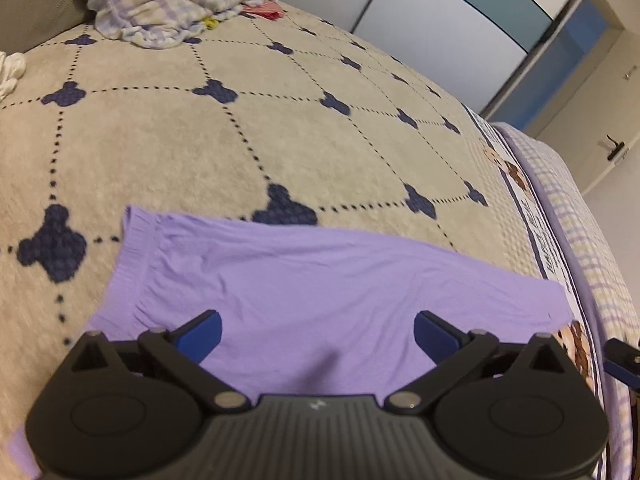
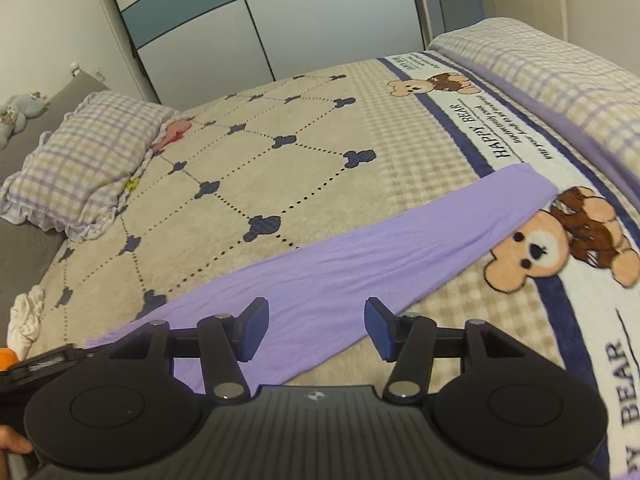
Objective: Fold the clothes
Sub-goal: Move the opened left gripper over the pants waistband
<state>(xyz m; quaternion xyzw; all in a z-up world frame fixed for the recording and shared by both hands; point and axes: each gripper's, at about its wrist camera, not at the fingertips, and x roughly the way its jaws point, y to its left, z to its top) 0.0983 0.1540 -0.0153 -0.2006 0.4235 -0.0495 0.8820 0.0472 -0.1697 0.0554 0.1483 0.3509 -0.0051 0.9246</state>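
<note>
The surface was a wide bed covered by a beige blanket with dotted lines and dark blue clover shapes; along its right edge ran a white band with bear drawings and printed words; beyond the bed stood a wardrobe with white and teal panels, and a pale door with a dark handle was seen at the far right in the left wrist view.

The left gripper pointed downward over the cloth; its blue pads stood very wide apart and nothing was between them; the right gripper also pointed downward, with its jaws about half apart and holding nothing.

The task's thing, a purple garment, lay flat and long across the near part of the blanket, just under both grippers; one end had a ribbed band at the left, and the other end reached the bear band at the right.

At the far left lay a checked pillow with a frilled edge; a small pink cloth lay beside it; a crumpled white cloth lay at the near left edge; nothing stood between the grippers and the garment.
</note>
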